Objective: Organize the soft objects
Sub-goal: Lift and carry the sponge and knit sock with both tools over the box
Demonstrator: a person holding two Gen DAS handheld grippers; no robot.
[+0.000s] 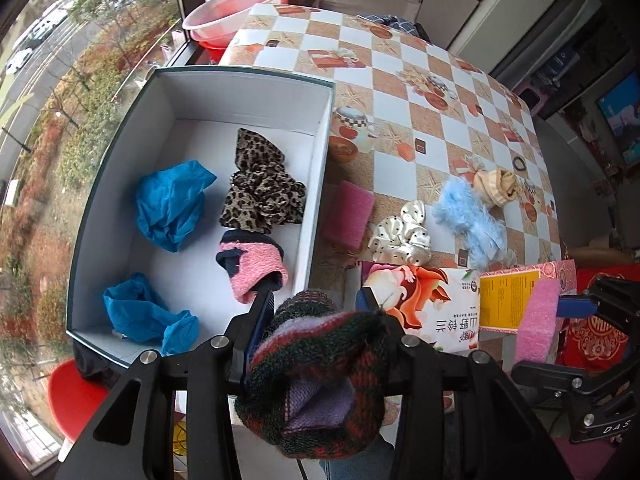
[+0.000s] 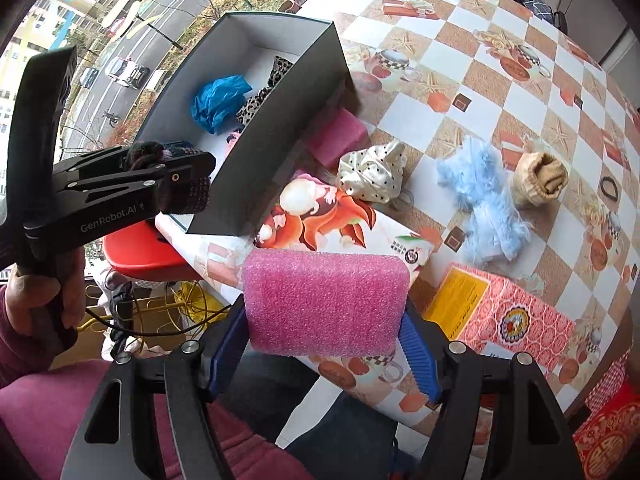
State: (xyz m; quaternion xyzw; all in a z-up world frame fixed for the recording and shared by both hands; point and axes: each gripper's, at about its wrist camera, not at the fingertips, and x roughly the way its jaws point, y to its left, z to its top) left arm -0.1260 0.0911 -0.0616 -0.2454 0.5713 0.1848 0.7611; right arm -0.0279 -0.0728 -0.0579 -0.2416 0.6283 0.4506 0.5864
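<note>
My left gripper point(image 1: 316, 312) is shut on a striped knitted bundle point(image 1: 320, 376) of red, green and purple wool, held near the front corner of the dark box point(image 1: 120, 128). That box has a white inside with two blue crumpled pieces point(image 1: 172, 204), a leopard-print scrunchie point(image 1: 260, 188) and a pink fuzzy sock point(image 1: 256, 268). My right gripper point(image 2: 324, 320) is shut on a pink foam sponge point(image 2: 324, 304) above the table's front edge. The left gripper point(image 2: 176, 180) shows in the right wrist view beside the box point(image 2: 280, 128).
On the checkered table point(image 2: 460, 64) lie another pink sponge point(image 2: 340, 136), a polka-dot scrunchie point(image 2: 372, 176), a blue fluffy piece point(image 2: 484, 200) and a beige rolled sock point(image 2: 540, 180). Two printed cartons point(image 2: 508, 316) sit at the front. A red stool point(image 2: 140, 256) stands below.
</note>
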